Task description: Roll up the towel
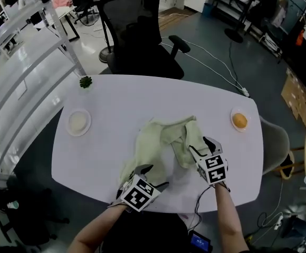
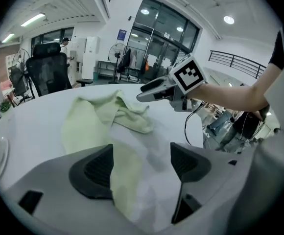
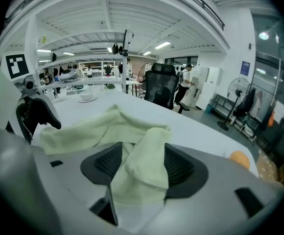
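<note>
A light green towel (image 1: 161,141) lies crumpled on the white oval table (image 1: 116,104), with loose folds piled toward its right side. My left gripper (image 1: 153,176) is at the towel's near left corner; in the left gripper view its jaws (image 2: 141,165) stand wide apart and the towel's edge (image 2: 125,180) lies loose between them, beside the left pad. My right gripper (image 1: 202,146) is at the towel's right side. In the right gripper view a bunched fold (image 3: 144,165) fills the gap of its wide jaws (image 3: 142,168), with no pinch showing.
A white dish (image 1: 79,122) sits at the table's left, an orange on a small plate (image 1: 239,120) at its right, and a small green plant (image 1: 85,81) at the far left edge. A black office chair (image 1: 142,41) stands behind the table. White shelving (image 1: 21,62) runs along the left.
</note>
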`<action>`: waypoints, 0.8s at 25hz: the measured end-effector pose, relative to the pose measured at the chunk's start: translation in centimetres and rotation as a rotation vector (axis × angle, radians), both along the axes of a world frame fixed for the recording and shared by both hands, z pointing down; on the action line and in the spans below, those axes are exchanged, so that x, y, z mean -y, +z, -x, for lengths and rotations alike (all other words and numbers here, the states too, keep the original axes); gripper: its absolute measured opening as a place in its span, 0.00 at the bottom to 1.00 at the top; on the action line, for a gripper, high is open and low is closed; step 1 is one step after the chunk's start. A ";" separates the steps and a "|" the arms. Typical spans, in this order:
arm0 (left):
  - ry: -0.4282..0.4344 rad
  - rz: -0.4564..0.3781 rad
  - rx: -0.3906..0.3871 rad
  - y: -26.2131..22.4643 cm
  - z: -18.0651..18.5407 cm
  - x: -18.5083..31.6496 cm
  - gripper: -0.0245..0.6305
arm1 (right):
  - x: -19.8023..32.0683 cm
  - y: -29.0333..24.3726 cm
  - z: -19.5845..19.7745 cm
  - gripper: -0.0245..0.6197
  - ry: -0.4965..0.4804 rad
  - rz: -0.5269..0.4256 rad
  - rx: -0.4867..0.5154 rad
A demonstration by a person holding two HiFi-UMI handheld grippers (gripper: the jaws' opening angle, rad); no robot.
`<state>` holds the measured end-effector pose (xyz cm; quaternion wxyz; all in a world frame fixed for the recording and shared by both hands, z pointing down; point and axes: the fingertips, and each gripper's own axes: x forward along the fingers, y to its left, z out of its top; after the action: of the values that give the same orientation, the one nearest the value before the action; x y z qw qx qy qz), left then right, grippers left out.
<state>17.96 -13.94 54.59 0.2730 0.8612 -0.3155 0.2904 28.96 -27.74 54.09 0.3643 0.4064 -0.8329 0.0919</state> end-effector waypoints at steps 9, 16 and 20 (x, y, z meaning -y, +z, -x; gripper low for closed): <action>-0.172 0.042 0.201 7.9 1.1 0.0 0.54 | -1.0 6.1 0.9 0.38 0.010 0.114 0.046; -0.267 0.037 0.245 7.9 3.6 1.4 0.14 | 0.5 6.5 0.7 0.16 0.009 0.129 0.022; -0.300 0.016 0.147 4.3 5.7 1.3 0.10 | 0.6 4.5 -0.7 0.12 -0.012 0.095 -0.018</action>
<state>12.28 -15.24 58.93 0.2964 0.7787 -0.4573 0.3110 29.63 -28.31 58.55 0.3912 0.3846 -0.8266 0.1256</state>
